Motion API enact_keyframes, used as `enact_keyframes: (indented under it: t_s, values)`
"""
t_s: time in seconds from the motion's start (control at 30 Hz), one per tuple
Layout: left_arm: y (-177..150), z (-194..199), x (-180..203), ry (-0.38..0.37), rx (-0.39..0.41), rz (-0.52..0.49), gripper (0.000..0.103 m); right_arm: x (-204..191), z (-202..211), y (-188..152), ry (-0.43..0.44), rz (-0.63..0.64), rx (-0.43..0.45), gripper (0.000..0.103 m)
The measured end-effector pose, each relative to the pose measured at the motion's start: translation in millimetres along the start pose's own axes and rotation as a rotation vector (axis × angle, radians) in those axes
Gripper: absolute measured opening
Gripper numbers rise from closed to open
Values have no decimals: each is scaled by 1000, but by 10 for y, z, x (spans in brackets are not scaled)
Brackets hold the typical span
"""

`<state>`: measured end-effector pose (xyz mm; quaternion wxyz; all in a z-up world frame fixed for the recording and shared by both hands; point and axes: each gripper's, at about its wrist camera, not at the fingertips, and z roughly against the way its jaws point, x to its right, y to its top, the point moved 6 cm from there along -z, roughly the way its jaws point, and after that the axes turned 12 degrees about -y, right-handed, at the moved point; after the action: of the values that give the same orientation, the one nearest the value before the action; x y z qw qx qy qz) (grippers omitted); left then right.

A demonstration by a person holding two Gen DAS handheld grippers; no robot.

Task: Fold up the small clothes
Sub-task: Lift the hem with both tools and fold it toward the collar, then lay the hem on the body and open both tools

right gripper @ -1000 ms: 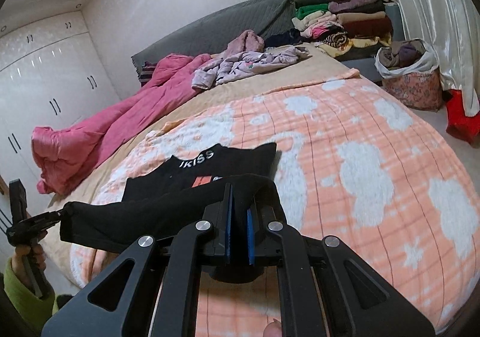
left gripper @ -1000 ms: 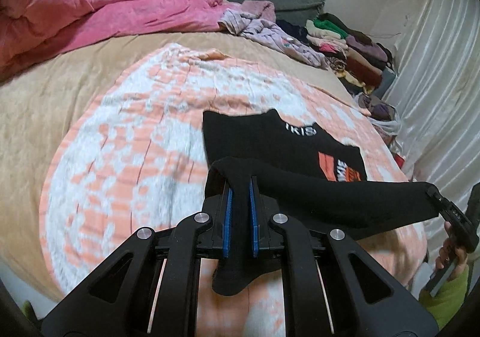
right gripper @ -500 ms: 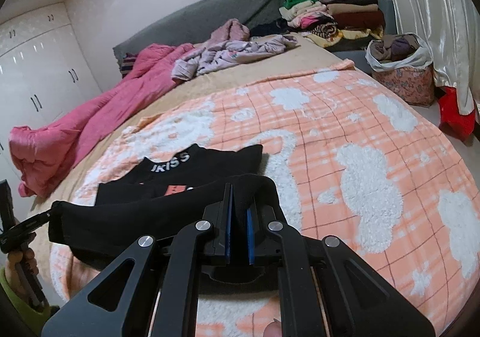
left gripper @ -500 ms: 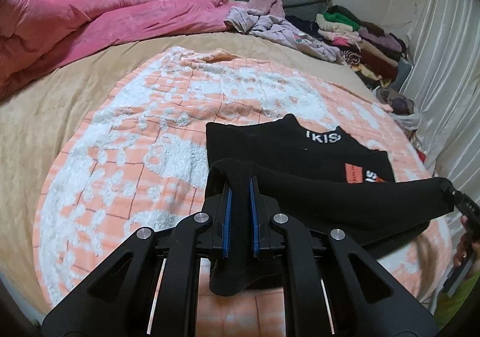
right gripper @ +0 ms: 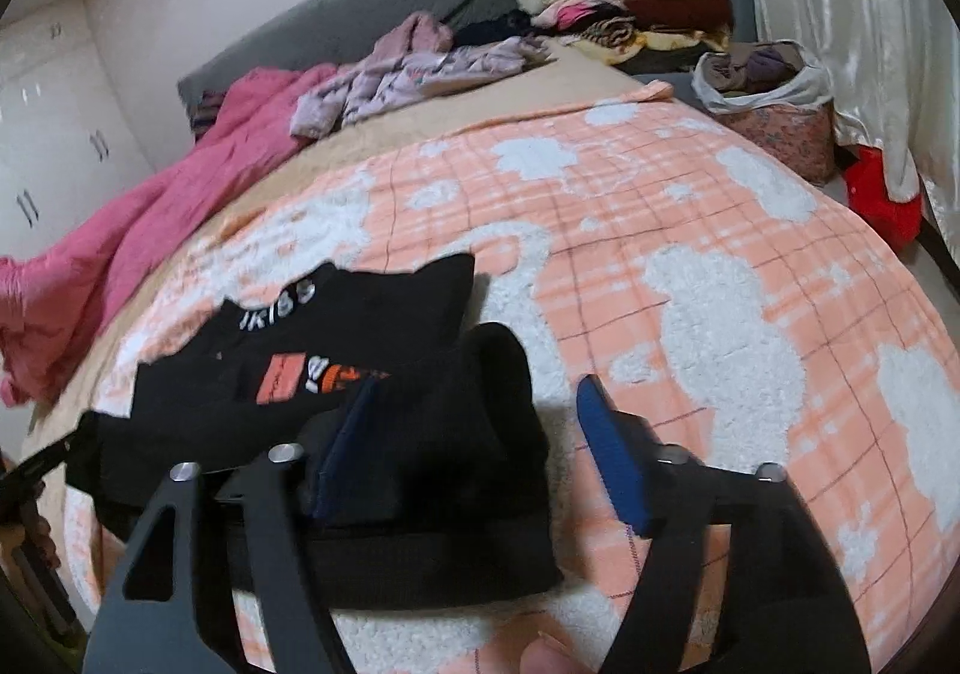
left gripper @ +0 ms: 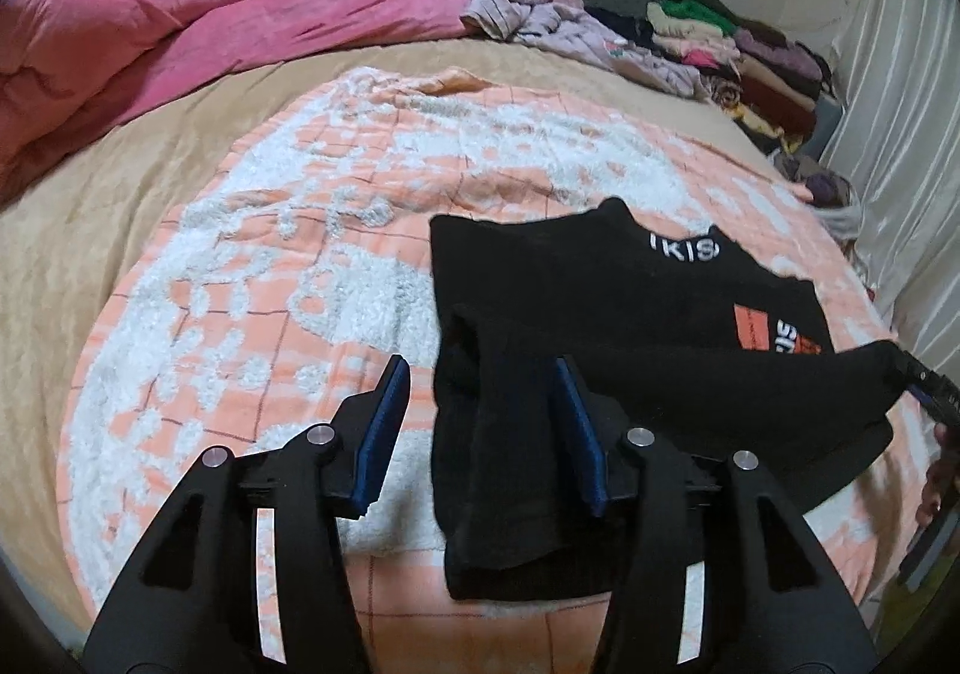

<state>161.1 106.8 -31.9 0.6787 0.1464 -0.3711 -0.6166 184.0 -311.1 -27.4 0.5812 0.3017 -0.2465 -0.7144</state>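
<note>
1. Step in hand: letting go of the fold. The black shirt [left gripper: 600, 284] lies on the orange-and-white blanket [left gripper: 270, 314] on the bed, its near half doubled up over the printed front.
2. Left gripper [left gripper: 483, 428]: jaws opening. The fold's left corner hangs between them, against the right pad; the left pad is clear of the cloth. Not clamped.
3. Right gripper [right gripper: 474, 452]: jaws opening too, wide. The fold's right corner sits against its left pad; the right pad stands over bare blanket.
4. Let both open fully before you pull back; a pad snagging the knit would likely drag the corner and undo the fold.
5. Back out along the fingers, low and straight. Lifting looks riskier, since the cloth drapes over the inner pads.
6. Check the folded edge: it runs roughly level between the two corners but seems to sag in the middle. Pat it flat if it bulges.
7. The orange print [right gripper: 300, 374] shows above the fold, so the fold stops short of the collar. Next fold probably crosswise.
</note>
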Motion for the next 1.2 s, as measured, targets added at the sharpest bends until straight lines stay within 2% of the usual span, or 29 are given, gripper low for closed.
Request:
enact_keyframes:
  t_s: [0.1, 0.27, 0.4, 0.43, 0.47, 0.53, 0.57, 0.67, 0.8, 0.97, 1.2]
  values:
    - [28, 152, 32, -8, 44, 5, 41, 48, 69, -13, -8, -6, 12, 68]
    - [35, 362, 175, -3, 87, -60, 41, 28, 271, -99, -8, 25, 50, 69]
    - [-129, 373, 361, -23, 52, -133, 41, -116, 412, -200, 5, 93, 79, 69]
    - [-210, 351, 416, -32, 33, -153, 38, -184, 445, -248, 16, 118, 82, 69]
    - [-259, 337, 446, -34, 23, -165, 30, -220, 458, -280, 26, 131, 80, 68]
    - [-432, 275, 532, -50, -13, -190, 19, -338, 454, -386, 51, 176, 58, 52]
    - [-503, 241, 554, -55, -29, -199, 16, -402, 432, -452, 61, 202, 39, 41]
    - [-719, 110, 596, -46, -84, -230, 16, -546, 369, -600, 79, 258, 1, 30]
    - [-817, -16, 641, -22, -106, -278, 16, -657, 270, -723, 84, 288, -32, 29]
    - [-738, -167, 666, 20, -111, -327, 16, -755, 104, -808, 48, 335, -58, 29]
    - [-599, -323, 648, 26, -116, -331, 16, -836, -116, -754, 26, 362, -68, 29]
